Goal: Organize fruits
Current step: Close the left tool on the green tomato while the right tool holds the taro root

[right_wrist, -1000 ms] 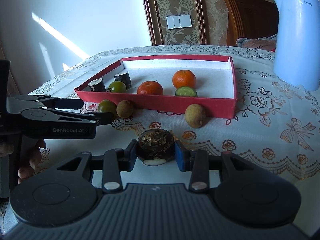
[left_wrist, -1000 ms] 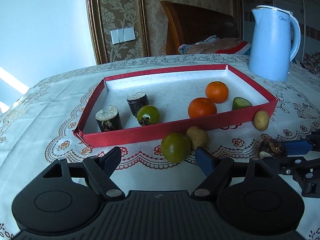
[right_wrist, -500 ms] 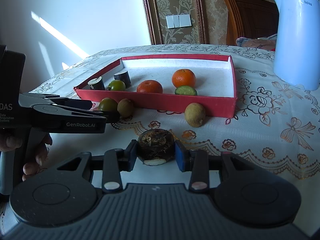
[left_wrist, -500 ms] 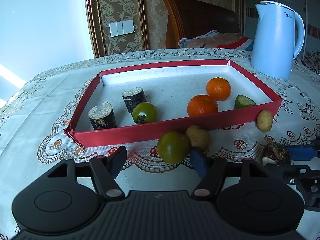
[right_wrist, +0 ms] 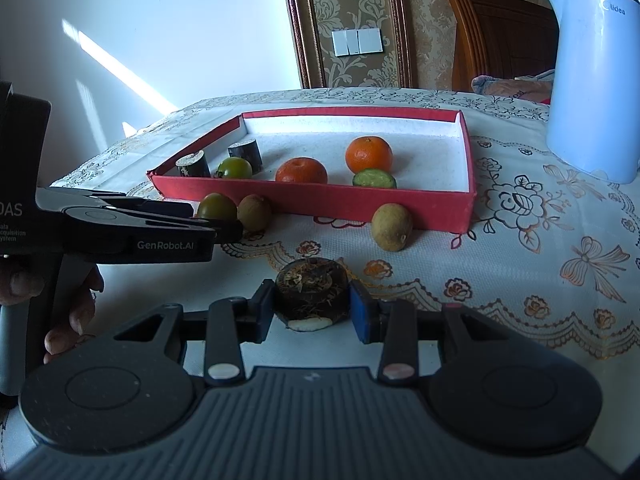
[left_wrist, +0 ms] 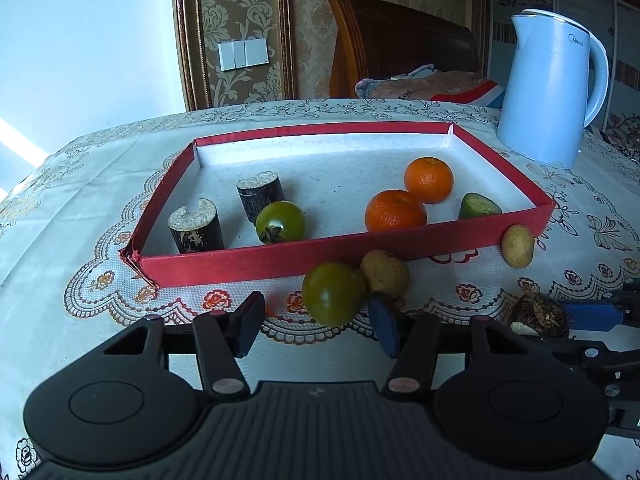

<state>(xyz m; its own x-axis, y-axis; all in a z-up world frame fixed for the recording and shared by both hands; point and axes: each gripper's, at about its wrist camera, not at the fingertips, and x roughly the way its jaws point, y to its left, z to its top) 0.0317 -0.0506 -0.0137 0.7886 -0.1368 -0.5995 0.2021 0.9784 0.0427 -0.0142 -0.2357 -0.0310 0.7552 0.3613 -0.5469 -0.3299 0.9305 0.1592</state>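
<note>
Black plastic fills the bottom of both wrist views. Low in the right wrist view, the right gripper (right_wrist: 313,309) has its jaws closed narrow on a dark, rough-skinned round piece (right_wrist: 311,293) with a pale cut edge underneath, both pads pressing its sides just above the tablecloth (right_wrist: 520,288). At the left edge of that frame a hand (right_wrist: 60,304) grips the handle of the other tool, whose fingers reach toward the frame's middle.

In the left wrist view, the left gripper (left_wrist: 316,326) has just been closing its jaws. A green tomato (left_wrist: 333,293) sits between them, just ahead of the pads; a gap shows on the left side, and the right pad is close to it, though contact cannot be told. A small potato (left_wrist: 385,274) touches the tomato's right side. A second potato (left_wrist: 518,246) rests against the near right corner of the red tray (left_wrist: 248,266).

Further back, inside the tray, two dark cane stubs (left_wrist: 196,230) stand upright at the left, with a second green tomato (left_wrist: 280,222) just beside the farther stub. Two tangerines (left_wrist: 395,211) sit right of centre, close together, and a cut cucumber end (left_wrist: 478,207) lies near the tray's right wall.

Beyond the tray, in the upper right, a pale blue kettle (left_wrist: 554,92) stands on the cloth. Behind the table are a wooden chair back (left_wrist: 400,52) and a wall switch (left_wrist: 243,54).
</note>
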